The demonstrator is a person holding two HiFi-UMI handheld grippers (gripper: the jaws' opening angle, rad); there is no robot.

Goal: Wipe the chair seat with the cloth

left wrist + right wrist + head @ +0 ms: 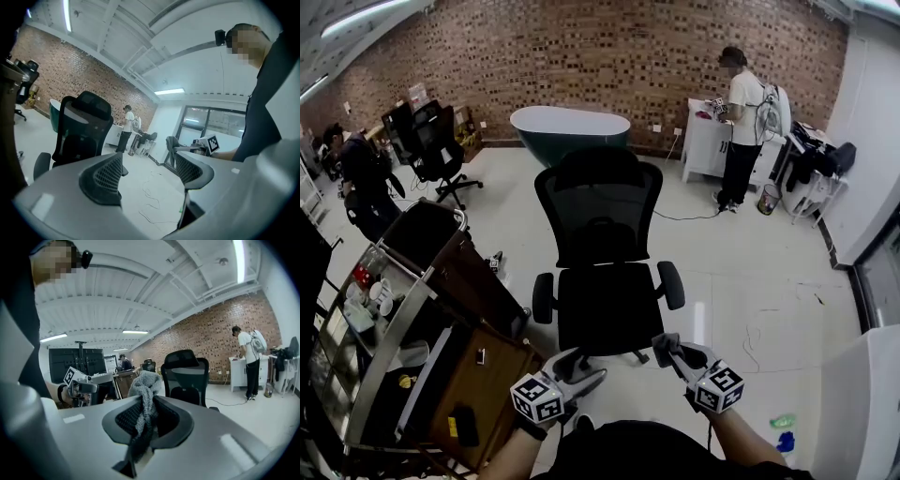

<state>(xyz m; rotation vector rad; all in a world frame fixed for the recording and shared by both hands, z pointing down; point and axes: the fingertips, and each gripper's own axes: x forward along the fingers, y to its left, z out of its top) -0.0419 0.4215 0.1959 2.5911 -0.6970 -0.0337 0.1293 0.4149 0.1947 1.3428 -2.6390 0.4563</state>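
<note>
A black mesh office chair (pixel 602 246) stands on the white floor facing me, its seat (pixel 609 307) bare. My right gripper (pixel 672 350) hovers just before the seat's front right corner, shut on a grey cloth (pixel 664 346). In the right gripper view the cloth (pixel 144 391) is bunched between the jaws of my right gripper (pixel 147 417), with the chair (pixel 184 376) beyond. My left gripper (pixel 584 372) hangs open and holds nothing, near the seat's front left. The left gripper view shows my left gripper (pixel 149 171) with jaws apart, the chair (pixel 80 129) to the left and the cloth (pixel 172 146) to the right.
A wooden desk and a wire cart (pixel 412 337) crowd my left side. A dark green tub (pixel 570 129) sits behind the chair by the brick wall. A person (pixel 741 127) stands at a white counter at the back right. A cable (pixel 689 217) lies on the floor.
</note>
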